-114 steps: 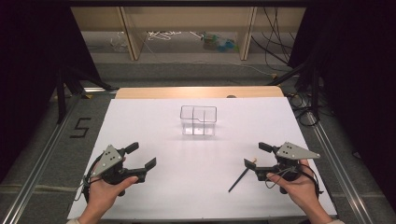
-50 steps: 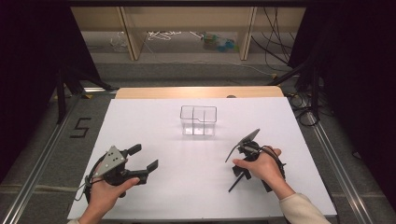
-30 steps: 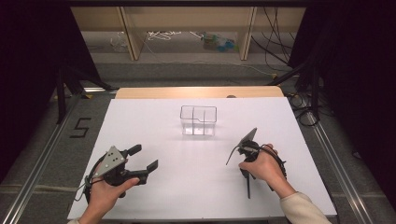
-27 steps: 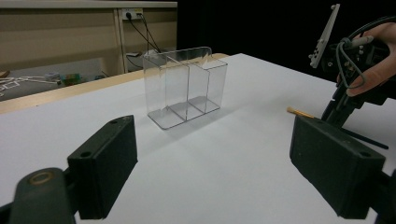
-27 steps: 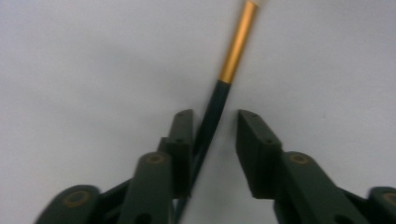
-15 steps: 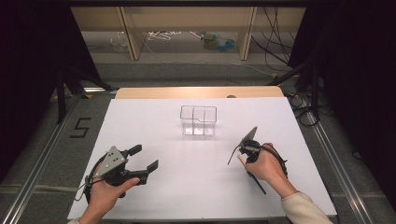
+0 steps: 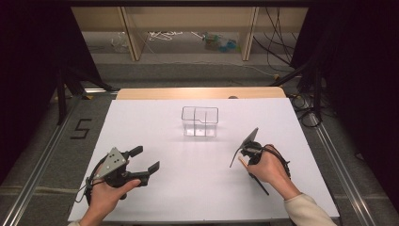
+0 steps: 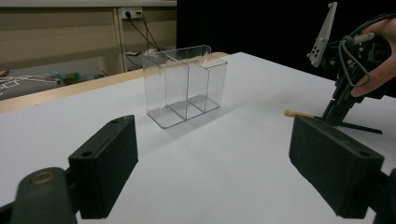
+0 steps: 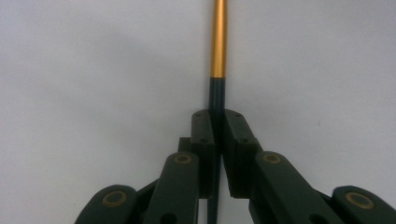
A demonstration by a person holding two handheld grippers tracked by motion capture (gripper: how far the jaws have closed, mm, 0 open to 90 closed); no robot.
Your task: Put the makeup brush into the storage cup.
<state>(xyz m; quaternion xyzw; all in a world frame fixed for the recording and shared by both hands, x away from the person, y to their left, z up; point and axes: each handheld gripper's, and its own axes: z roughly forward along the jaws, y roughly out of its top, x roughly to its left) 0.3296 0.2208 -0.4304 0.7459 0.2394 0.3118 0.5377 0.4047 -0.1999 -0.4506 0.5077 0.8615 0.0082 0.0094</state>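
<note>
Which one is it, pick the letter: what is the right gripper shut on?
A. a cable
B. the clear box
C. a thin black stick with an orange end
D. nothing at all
C: in the right gripper view the right gripper has its jaws pressed together on the stick, which lies on the white table, apart from the clear box.

On the table (image 7: 155, 117), toward the far middle: a compartment box (image 7: 200, 121), upright, divided inside; nearer and to the left, well apart from it, the left gripper (image 7: 143, 160), jaws wide with nothing between them; to the right and nearer than the box, the right gripper (image 7: 245, 161), pointed down at the sheet, pads pressed on a thin stick (image 7: 254, 175) lying on the table beneath the hand; beyond the table's far edge, shelves (image 7: 188, 28) on the floor.
</note>
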